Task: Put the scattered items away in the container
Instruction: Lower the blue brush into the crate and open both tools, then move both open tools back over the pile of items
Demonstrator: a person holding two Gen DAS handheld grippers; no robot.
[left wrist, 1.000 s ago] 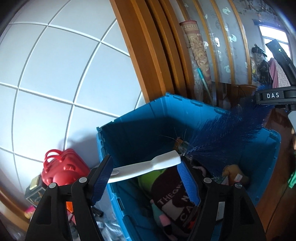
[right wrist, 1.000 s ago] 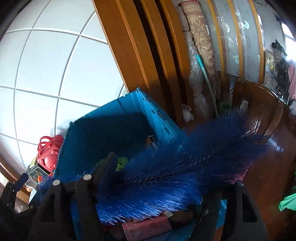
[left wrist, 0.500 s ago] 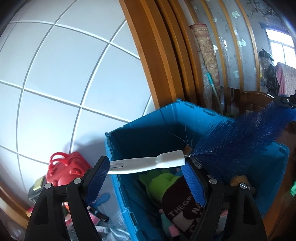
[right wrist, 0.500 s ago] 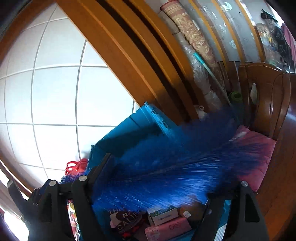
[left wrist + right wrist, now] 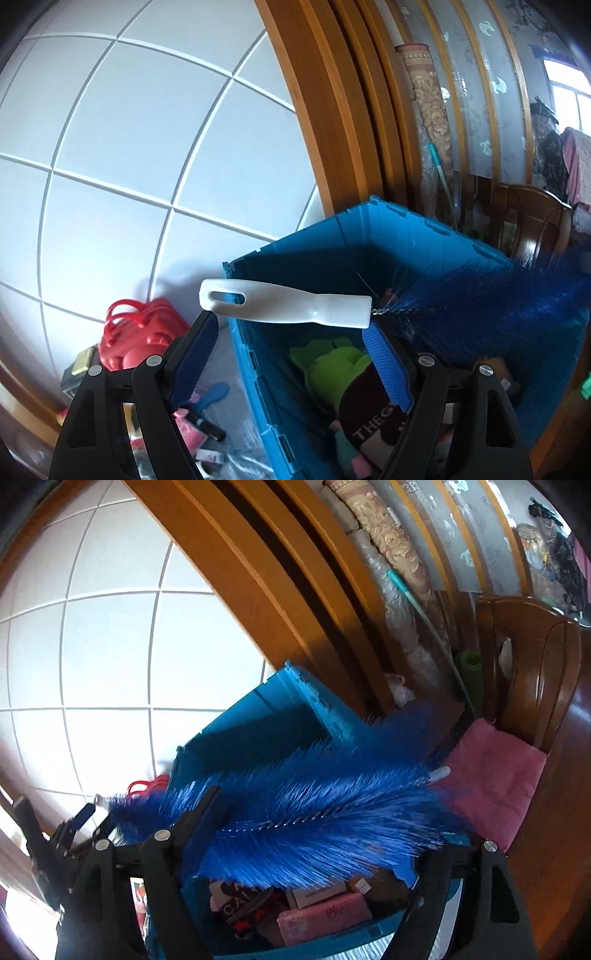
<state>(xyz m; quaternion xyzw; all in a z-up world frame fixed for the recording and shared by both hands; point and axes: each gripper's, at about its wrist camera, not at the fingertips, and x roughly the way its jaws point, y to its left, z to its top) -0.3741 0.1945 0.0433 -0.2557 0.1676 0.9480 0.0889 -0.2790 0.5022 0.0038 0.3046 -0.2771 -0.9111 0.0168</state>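
Both grippers, left (image 5: 291, 347) and right (image 5: 314, 842), now stand wider, seemingly freeing the blue bottle brush (image 5: 288, 308) above the blue crate (image 5: 436, 236).

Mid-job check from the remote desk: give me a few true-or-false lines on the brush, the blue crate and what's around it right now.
1. The brush handle is white. True.
2. The crate is red. False: it is blue; the red thing is a bag outside it.
3. A green plush toy lies inside the crate. True.
4. The crate is empty. False: it holds a pink box and other items.
5. The brush bristles are blue. True.
6. The left gripper is clamped shut. False: its jaws stand apart.
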